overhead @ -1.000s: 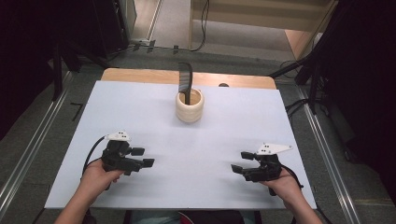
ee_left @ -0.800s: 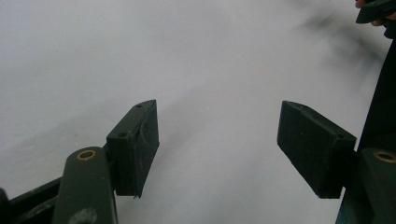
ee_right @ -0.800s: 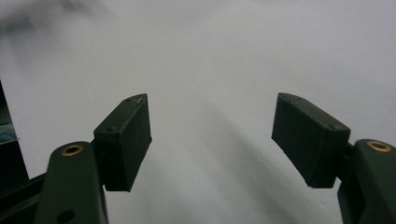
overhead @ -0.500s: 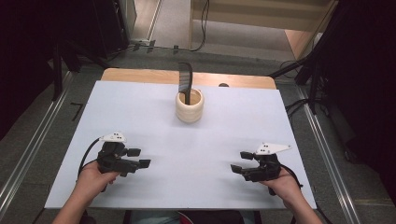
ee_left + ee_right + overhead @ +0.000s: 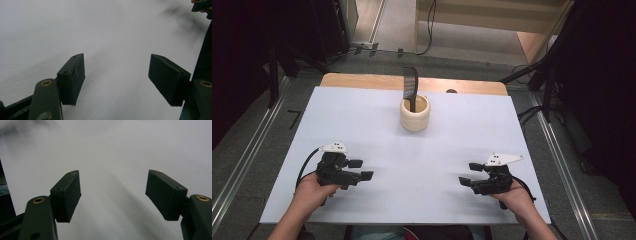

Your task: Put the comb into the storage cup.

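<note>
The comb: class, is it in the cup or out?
In: the comb stands upright, lower end inside the cup.

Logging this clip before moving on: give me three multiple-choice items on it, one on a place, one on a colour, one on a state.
1. Where does the black comb stand?
A. flat on the table
B. upright in the cup
C. in the left gripper

2. What colour is the cup?
A. cream
B. red
C. blue

3. How do the jaws of the left gripper and the right gripper stand?
A. both shut
B. one shut on the comb
C. both open, holding nothing

Key: 1 B, the comb rises out of the cup at the far middle of the white table. 2 A, its wall is pale cream. 3 C, each gripper view shows a wide gap over bare table.
</note>
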A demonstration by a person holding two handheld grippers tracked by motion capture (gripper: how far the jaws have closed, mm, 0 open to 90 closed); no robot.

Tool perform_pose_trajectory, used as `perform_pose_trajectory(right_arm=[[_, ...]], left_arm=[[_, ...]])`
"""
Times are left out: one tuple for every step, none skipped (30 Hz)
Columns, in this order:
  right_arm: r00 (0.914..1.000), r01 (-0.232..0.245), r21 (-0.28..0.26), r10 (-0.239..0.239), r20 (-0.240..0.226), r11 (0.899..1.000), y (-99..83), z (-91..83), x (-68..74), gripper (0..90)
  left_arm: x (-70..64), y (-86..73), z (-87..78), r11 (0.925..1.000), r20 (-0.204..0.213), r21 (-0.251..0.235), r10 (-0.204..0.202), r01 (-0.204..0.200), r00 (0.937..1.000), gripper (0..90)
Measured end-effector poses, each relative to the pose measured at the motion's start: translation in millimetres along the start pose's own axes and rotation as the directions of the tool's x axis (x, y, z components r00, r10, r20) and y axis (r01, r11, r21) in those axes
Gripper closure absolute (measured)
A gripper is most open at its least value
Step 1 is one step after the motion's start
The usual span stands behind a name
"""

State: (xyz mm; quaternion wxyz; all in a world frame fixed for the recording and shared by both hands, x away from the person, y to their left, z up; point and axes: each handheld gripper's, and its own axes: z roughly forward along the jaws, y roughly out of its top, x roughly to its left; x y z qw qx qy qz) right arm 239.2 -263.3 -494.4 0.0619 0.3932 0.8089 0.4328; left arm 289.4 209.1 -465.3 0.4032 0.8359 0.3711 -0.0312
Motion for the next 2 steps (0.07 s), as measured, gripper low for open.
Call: perform_pose_trajectory(right_arm=[[1.0000,-0.004,0.001,0.004,-0.001,1.000,-0.1,0.3,0.1,26.0],[1.0000,-0.001,0.002,0.001,0.000,1.000,-0.2,0.5,-0.2,24.5]], left_arm=[[0.1,0.0,0.0,1.0000,-0.002,0.000,-0.001,0.001,1.0000,30.4],[0.4,0.1,0.1,1.0000,-0.007,-0.001,-0.003,0.003,1.0000,30.4]])
